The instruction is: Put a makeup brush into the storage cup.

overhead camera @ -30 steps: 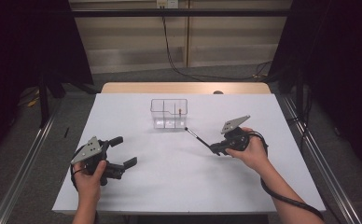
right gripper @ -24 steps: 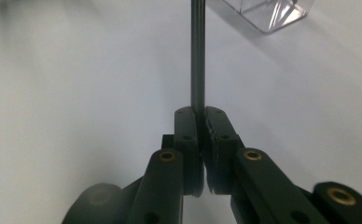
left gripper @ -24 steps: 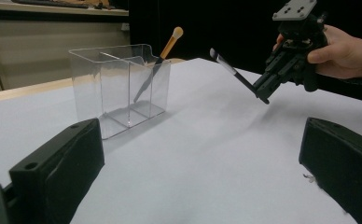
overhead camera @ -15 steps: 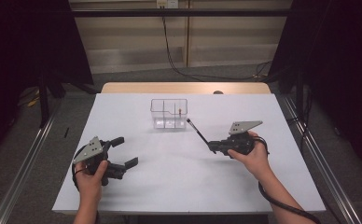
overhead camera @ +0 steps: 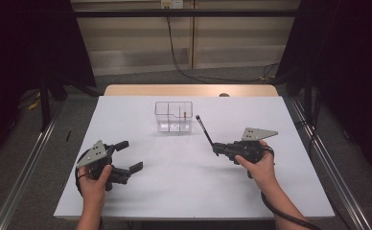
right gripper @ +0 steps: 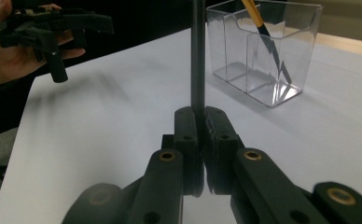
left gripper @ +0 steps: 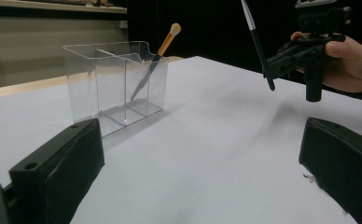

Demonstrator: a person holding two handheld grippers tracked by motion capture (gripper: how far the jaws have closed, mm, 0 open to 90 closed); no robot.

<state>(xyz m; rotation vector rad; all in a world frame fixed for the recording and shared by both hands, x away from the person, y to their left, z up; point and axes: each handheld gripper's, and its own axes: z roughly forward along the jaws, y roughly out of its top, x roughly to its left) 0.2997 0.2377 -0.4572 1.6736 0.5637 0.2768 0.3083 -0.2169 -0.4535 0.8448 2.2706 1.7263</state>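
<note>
Two tongs, left tongs (overhead camera: 126, 157), right tongs (overhead camera: 216, 148), two brushes, black brush (overhead camera: 203, 129), tan-tipped brush (left gripper: 156, 57), one clear organizer (overhead camera: 174, 116)

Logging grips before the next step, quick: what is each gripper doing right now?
Left gripper: open, holding nothing, just above the table.
Right gripper: shut on the black brush, its free end angled toward the clear organizer.

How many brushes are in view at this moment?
2. One orange-handled brush stands tilted inside the clear organizer. One black brush is clamped in the right tool, raised above the white table beside the organizer.
</note>
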